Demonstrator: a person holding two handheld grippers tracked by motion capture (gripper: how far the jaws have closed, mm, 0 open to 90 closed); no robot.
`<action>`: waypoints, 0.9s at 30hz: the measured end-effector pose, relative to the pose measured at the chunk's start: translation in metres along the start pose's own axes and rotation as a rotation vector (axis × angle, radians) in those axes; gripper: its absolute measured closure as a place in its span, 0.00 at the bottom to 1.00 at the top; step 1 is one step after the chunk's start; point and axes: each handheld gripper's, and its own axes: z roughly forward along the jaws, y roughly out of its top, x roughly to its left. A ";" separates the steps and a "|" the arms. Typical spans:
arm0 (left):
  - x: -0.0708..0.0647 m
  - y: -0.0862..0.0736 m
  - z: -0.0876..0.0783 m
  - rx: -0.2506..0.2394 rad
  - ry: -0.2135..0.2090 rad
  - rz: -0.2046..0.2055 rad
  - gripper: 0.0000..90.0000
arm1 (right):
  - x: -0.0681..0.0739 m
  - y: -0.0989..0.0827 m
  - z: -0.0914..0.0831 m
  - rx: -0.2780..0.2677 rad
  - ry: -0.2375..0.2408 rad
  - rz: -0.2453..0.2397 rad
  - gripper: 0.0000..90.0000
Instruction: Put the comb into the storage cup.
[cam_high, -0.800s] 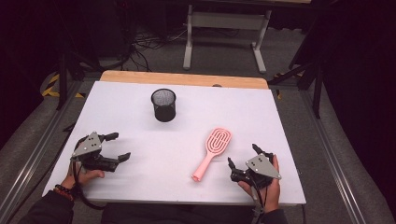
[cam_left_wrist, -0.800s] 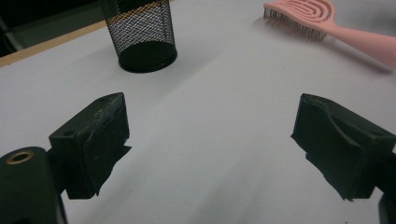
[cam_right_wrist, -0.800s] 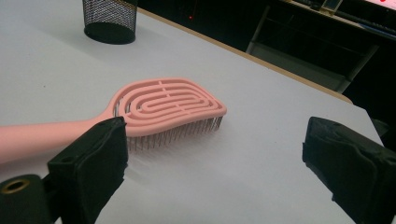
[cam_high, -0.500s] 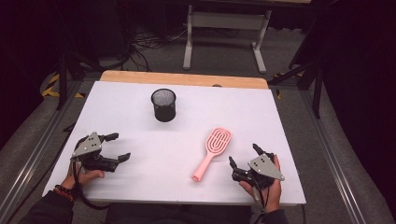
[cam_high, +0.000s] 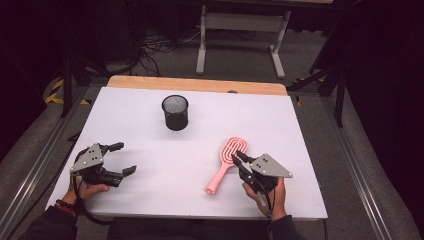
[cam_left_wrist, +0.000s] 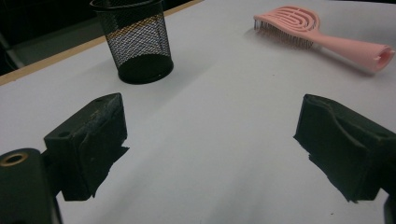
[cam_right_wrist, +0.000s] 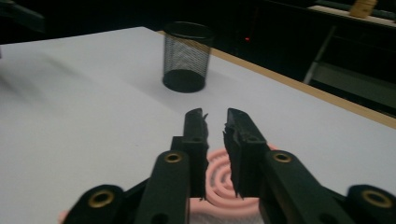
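A pink hairbrush (cam_high: 223, 170) lies on the white table (cam_high: 165, 150), right of centre, its handle pointing toward the front edge. My right gripper (cam_high: 238, 157) hovers at the brush's head. In the right gripper view, that gripper (cam_right_wrist: 215, 116) has its jaws almost together with nothing between them, and the brush head (cam_right_wrist: 219, 191) lies beneath. A black mesh cup (cam_high: 175, 112) stands upright at the table's middle back. My left gripper (cam_high: 123, 158) rests at the front left with its jaws wide open and empty. The left gripper view shows this gripper (cam_left_wrist: 212, 126) facing the cup (cam_left_wrist: 135, 42) and brush (cam_left_wrist: 322, 39).
A wooden strip (cam_high: 195, 84) runs along the table's far edge. Behind it on the floor stand a grey metal frame (cam_high: 240, 30) and loose cables (cam_high: 160, 42). A metal rail (cam_high: 30, 175) flanks the table's left side.
My right gripper has moved left to the brush's head and its jaws have drawn together. The left gripper, cup and brush have stayed put.
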 end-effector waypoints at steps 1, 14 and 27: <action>0.000 0.000 0.000 -0.001 0.000 0.001 0.11 | 0.003 0.003 0.004 0.002 0.018 -0.012 0.95; 0.000 0.000 0.001 0.015 -0.004 0.010 0.11 | 0.034 0.004 0.049 0.199 0.216 -0.089 1.00; 0.000 -0.001 0.001 0.025 -0.010 0.009 0.11 | 0.043 -0.018 0.065 0.445 0.295 -0.138 1.00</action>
